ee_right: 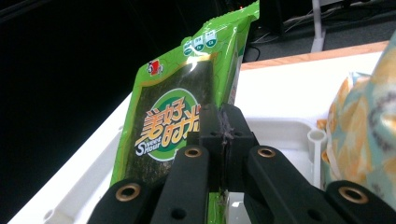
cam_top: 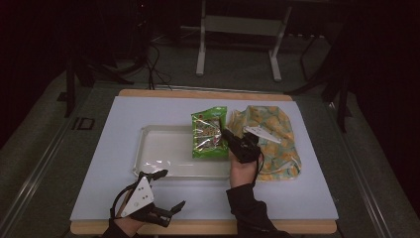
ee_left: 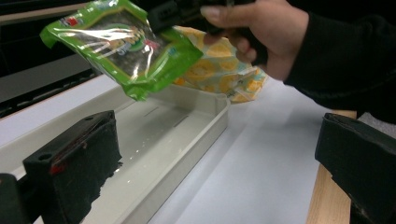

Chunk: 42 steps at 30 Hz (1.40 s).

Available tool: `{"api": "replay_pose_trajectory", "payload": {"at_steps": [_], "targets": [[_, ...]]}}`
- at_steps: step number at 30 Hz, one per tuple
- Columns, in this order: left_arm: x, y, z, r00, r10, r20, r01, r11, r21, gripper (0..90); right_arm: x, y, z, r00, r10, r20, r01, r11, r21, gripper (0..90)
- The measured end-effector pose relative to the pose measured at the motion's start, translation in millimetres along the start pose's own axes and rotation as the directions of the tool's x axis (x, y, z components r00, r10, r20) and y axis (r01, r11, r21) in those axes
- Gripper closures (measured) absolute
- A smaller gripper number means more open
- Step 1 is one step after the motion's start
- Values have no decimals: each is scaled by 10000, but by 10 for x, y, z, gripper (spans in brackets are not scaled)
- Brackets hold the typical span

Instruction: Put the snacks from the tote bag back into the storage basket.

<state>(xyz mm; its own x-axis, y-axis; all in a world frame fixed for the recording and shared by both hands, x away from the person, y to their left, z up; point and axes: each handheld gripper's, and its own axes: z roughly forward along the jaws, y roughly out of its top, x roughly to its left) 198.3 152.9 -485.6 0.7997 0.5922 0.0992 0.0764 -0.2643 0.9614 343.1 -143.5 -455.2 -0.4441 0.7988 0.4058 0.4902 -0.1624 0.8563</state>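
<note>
A green seaweed snack packet (cam_top: pixel 208 133) hangs lifted over the right end of a clear white tray (cam_top: pixel 158 148). My right gripper (cam_top: pixel 228 135) is shut on the packet's right edge. In the right gripper view the jaws (ee_right: pixel 224 135) press together on the packet (ee_right: pixel 168 121), which stands upright above the tray (ee_right: pixel 285 126). My left gripper (cam_top: pixel 173 188) is open near the table's front edge, just in front of the tray's near left corner. In the left gripper view its jaws (ee_left: pixel 215 163) stand wide apart with nothing between them, and the packet (ee_left: pixel 126 44) hangs above the tray (ee_left: pixel 196 140).
A yellow patterned bag (cam_top: pixel 272 141) lies right of the tray, under the right hand; it is the yellow bag (ee_left: pixel 219 70) behind the packet and at the right edge (ee_right: pixel 369 126). A white mat (cam_top: pixel 297 193) covers the wooden table. A stand's legs (cam_top: pixel 200 59) and cables are on the floor behind.
</note>
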Motion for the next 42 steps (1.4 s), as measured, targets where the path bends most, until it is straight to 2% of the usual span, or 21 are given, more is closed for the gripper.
{"api": "replay_pose_trajectory", "payload": {"at_steps": [10, 21, 25, 30, 42], "targets": [[2, 1, -6, 10000, -48, 25, 48, 10000, -51, 4, -75, -350, 83, 9979, 585, 268, -595, 9976, 362, 892], [2, 1, -5, 10000, -50, 30, 50, 10000, -32, 4, -155, -563, 97, 9949, 775, 650, -822, 9940, 724, 891], [4, 0, -1, 10000, -42, 33, 42, 10000, -15, 4, -150, -613, 101, 9949, 748, 679, -804, 9931, 852, 891], [3, 0, -4, 10000, -38, 32, 39, 10000, -21, 4, -123, -659, 100, 9967, 456, 678, -528, 9928, 1071, 890], [3, -1, 7, 10000, -10, 34, 10, 10000, -2, 4, -123, -676, 30, 9960, 20, 891, -113, 9945, 1043, 889]]}}
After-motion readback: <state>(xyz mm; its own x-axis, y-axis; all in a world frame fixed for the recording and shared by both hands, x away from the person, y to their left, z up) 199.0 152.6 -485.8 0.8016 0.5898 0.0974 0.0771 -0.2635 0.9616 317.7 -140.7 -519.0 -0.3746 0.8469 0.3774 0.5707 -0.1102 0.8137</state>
